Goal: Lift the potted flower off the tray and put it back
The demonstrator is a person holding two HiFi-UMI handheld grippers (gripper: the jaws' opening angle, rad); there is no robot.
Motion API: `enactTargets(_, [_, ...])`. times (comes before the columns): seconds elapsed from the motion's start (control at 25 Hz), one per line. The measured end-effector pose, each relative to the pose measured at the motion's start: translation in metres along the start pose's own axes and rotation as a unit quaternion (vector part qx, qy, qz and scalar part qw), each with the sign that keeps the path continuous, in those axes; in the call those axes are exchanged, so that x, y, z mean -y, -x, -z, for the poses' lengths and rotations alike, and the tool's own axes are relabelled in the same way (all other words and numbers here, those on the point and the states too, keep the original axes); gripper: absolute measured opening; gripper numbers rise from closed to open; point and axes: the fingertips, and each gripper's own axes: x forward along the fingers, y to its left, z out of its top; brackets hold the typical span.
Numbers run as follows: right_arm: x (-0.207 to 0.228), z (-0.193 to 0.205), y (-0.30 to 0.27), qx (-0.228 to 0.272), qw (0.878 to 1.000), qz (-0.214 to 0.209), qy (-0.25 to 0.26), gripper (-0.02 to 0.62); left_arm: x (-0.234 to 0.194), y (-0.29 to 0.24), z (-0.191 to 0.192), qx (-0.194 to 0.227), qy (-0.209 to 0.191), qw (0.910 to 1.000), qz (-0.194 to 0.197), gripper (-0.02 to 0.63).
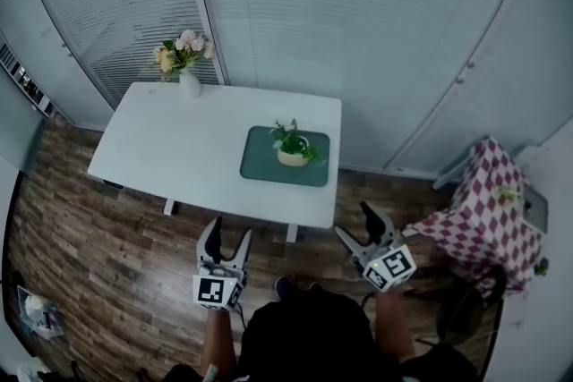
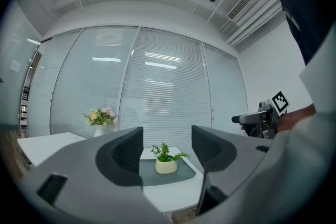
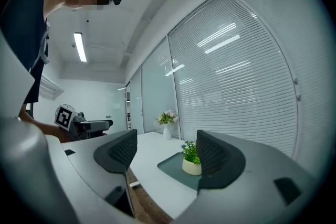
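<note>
Left gripper (image 1: 227,233) and right gripper (image 1: 354,222) hang low, jaws spread, empty; cream potted flower (image 1: 293,155) on teal tray (image 1: 260,165) lies above, midway, well apart.

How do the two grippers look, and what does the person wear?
Left gripper and right gripper look alike: dark curved jaws, pale grey body, white cube with black square markers. The person wears a dark top.
</note>
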Motion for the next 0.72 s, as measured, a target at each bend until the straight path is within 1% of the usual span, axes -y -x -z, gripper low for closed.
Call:
enactTargets(0.16, [-0.007,0.004,0.001,0.005,1.000,0.012,-0.011,0.324,-0.005,-0.001,0.012,-0.003,-0.009,0.9998,0.016,0.267])
enactTargets(0.28, [-0.008,0.006,0.005,0.008,0.999,0.020,-0.028,0.324,-0.003,-0.003,0.010,-0.009,-0.012,0.9996,0.025,0.267])
enactTargets(0.36, [-0.008,0.007,0.007,0.011,0.999,0.020,-0.040,0.324,-0.004,-0.005,0.011,-0.015,-0.005,0.9996,0.022,0.266])
enactTargets(0.44, [-0.006,0.006,0.007,0.015,0.998,0.026,-0.047,0.324,-0.004,-0.007,0.014,-0.009,0.005,0.9996,0.027,0.267])
enactTargets(0.52, [-0.003,0.002,0.007,0.027,0.997,0.032,-0.069,0.323,-0.001,-0.009,0.017,-0.002,0.012,0.9991,0.040,0.266])
enactTargets(0.6, [0.004,-0.001,0.009,0.046,0.992,0.035,-0.110,0.321,0.002,-0.012,0.016,-0.004,0.020,0.9986,0.048,0.267])
enactTargets(0.64, [0.009,-0.003,0.012,0.060,0.988,0.040,-0.134,0.300,0.003,-0.013,0.015,-0.003,0.023,0.9985,0.050,0.265])
enactTargets(0.68, [0.016,-0.005,0.014,0.074,0.984,0.047,-0.158,0.189,0.003,-0.015,0.014,-0.001,0.026,0.9984,0.051,0.266])
enactTargets(0.72, [0.021,-0.007,0.016,0.086,0.979,0.051,-0.179,0.117,0.002,-0.017,0.013,0.001,0.028,0.9983,0.051,0.266])
